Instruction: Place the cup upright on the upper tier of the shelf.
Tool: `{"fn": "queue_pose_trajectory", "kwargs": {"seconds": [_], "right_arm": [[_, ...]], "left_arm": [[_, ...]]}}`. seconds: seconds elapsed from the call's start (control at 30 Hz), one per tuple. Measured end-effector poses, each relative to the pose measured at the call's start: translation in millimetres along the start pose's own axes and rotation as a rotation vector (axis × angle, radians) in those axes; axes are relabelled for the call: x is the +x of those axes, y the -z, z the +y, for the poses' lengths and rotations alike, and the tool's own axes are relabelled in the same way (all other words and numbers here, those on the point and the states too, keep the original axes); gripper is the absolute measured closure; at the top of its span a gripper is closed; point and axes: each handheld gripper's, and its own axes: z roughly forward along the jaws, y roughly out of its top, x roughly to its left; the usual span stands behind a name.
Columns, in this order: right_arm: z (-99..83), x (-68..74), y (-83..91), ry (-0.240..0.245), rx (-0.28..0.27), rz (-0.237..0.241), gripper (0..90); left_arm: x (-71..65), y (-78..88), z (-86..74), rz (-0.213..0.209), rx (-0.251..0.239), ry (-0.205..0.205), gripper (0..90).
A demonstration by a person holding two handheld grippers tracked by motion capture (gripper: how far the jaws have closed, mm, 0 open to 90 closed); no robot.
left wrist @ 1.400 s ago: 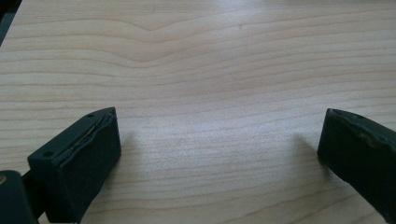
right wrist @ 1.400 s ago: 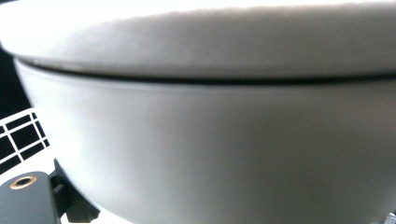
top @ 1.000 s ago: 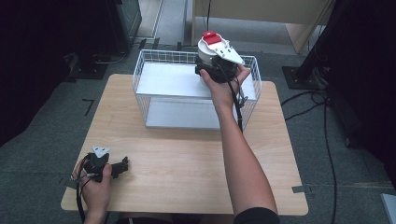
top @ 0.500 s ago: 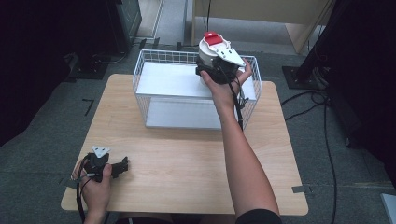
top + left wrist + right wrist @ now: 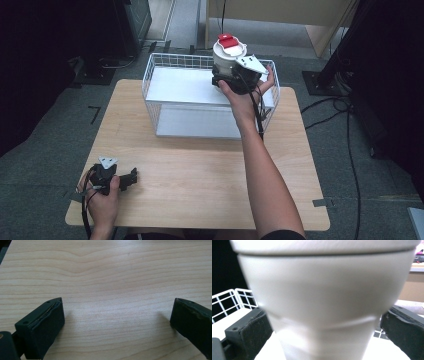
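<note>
A white cup (image 5: pixel 227 56) with a red-tabbed lid sits clamped between the right gripper's (image 5: pixel 234 80) jaws, above the wire basket's (image 5: pixel 200 61) far right corner, at 1 o'clock on the table (image 5: pixel 210 175). The left gripper (image 5: pixel 125 180) rests at 7 o'clock, jaws wide apart, empty.

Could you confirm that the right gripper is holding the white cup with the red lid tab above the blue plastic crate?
Only the container is wrong: the high view shows a white wire basket, not a blue plastic crate. The right gripper does hold the white cup with the red lid tab above it.
</note>
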Motion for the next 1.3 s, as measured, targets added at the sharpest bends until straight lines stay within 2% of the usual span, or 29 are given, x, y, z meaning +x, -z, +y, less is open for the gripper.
{"fn": "queue_pose_trajectory", "kwargs": {"seconds": [0.23,0.67,0.9,1.3], "right_arm": [[-6.2,0.0,12.6,0.019,-0.005,0.017,0.0],[-17.6,1.2,49.9,0.032,-0.030,0.035,0.0],[-25.6,-0.5,70.5,0.040,-0.015,0.016,0.0],[-45.1,-14.2,106.1,0.044,-0.003,-0.031,0.0]], "left_arm": [[0.0,0.0,0.0,0.000,0.000,0.000,0.0],[0.1,0.0,0.0,0.001,0.000,-0.002,0.0],[0.1,0.0,0.0,0.001,0.000,-0.002,0.0],[0.1,0.0,0.0,0.001,0.000,-0.002,0.0]]}}
